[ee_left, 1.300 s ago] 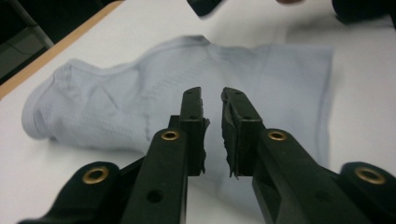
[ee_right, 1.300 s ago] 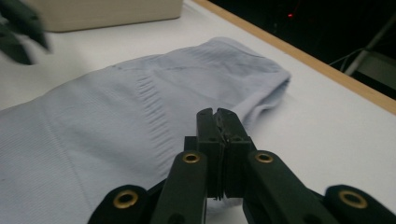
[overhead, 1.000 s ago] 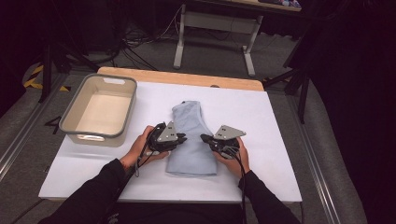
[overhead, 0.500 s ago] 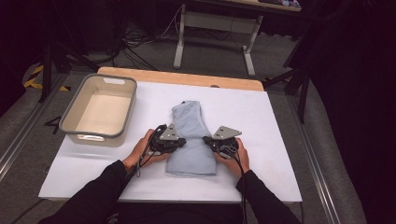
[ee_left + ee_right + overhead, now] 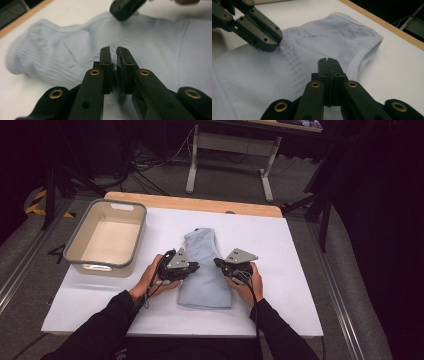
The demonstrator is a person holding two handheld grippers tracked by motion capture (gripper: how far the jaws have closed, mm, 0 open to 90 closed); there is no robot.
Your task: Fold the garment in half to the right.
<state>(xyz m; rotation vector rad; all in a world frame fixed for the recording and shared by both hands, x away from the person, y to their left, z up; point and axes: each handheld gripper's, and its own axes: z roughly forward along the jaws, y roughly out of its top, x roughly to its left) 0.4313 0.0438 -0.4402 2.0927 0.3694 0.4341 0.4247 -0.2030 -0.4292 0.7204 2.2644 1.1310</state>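
- Left gripper [image 5: 194, 266] at centre frame of the high view, tips on the left edge of the pale blue garment [image 5: 206, 270]; jaws nearly together, a thin slit between them, no fabric visibly caught.
- Right gripper [image 5: 218, 262] on the garment's right edge, clenched tight; whether fabric is pinched cannot be told.
- Garment flat on the white table [image 5: 300, 270], lower centre.
- Beige bin [image 5: 80, 237] at left, apart.
- Bare tabletop open right of the garment.
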